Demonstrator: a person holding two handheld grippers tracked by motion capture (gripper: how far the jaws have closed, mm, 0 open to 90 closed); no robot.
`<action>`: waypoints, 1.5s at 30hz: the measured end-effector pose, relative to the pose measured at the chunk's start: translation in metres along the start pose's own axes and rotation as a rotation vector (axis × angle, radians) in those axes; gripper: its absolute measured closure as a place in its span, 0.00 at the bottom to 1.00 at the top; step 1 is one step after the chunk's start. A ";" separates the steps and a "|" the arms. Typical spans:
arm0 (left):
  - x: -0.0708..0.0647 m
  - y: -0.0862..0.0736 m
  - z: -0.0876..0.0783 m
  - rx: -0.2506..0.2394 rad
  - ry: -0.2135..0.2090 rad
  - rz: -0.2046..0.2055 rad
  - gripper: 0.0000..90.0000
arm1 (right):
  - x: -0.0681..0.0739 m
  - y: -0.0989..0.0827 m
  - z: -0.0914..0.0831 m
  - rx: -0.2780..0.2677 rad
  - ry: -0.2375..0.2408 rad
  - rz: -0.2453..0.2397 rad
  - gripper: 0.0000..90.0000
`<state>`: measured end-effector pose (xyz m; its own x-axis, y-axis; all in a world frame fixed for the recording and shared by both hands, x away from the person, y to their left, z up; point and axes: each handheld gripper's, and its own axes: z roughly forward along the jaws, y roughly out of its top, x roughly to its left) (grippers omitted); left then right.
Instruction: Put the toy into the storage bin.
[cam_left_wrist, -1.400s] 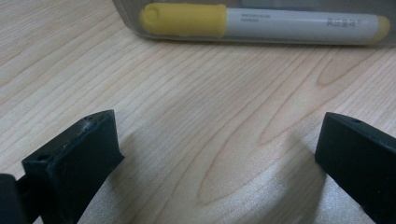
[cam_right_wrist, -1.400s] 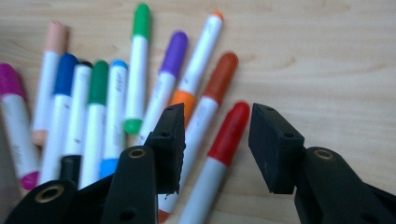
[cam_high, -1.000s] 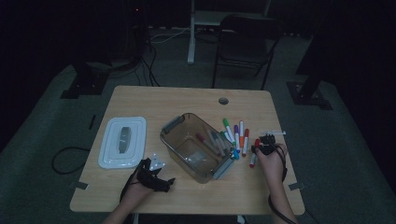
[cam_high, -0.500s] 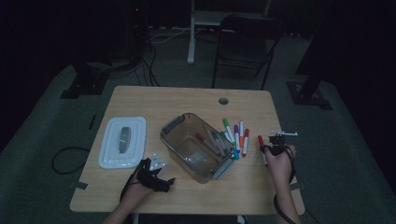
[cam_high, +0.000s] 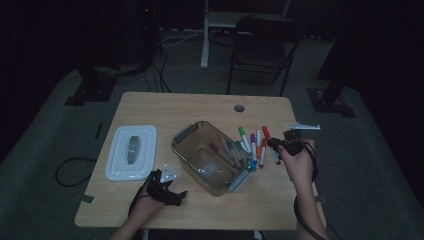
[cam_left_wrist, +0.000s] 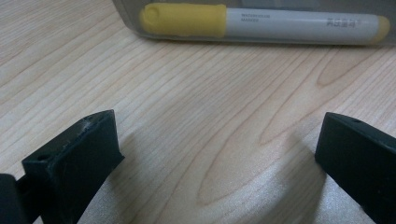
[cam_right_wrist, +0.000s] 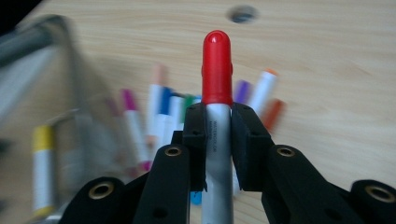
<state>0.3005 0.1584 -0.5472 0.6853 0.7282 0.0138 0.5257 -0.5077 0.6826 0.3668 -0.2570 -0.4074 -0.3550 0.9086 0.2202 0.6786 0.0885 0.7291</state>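
A red-capped marker (cam_right_wrist: 216, 70) is clamped between the jaws of the right hand-held gripper (cam_right_wrist: 217, 135), cap pointing away from the camera, so that the barrel runs in line with the jaws and can be tipped into a container end first. In the high view this right hand-held gripper (cam_high: 286, 146) is seen right of centre, above the loose markers (cam_high: 254, 145) spread on the table (cam_high: 210, 107). Just left of them, at the middle of the frame, stands the clear bin (cam_high: 212, 157), apparently the place where the markers are gathered; a yellow marker (cam_left_wrist: 261, 22) is already seen through its wall. The left hand-held gripper (cam_high: 167, 192), at the lower left, lies low on the table with its jaws spread wide and nothing between them, seemingly parked near the bin to steady it. The white lid (cam_high: 132, 151) is set aside at the left, leaving the bin open.
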 end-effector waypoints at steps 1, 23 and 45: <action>0.000 0.000 0.000 0.001 0.000 0.000 0.01 | 0.007 0.004 -0.001 0.003 0.018 -0.017 0.86; 0.000 0.000 0.000 0.004 -0.001 0.002 0.01 | 0.132 0.047 0.047 0.132 0.339 -0.302 0.86; 0.000 0.000 0.000 0.002 -0.001 0.001 0.01 | 0.187 0.014 0.145 0.445 0.341 -0.377 0.86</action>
<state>0.3006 0.1585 -0.5471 0.6860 0.7275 0.0140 0.5261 -0.5091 0.6812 0.4029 -0.0266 -0.4500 -0.7531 0.6094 0.2479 0.6426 0.6004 0.4759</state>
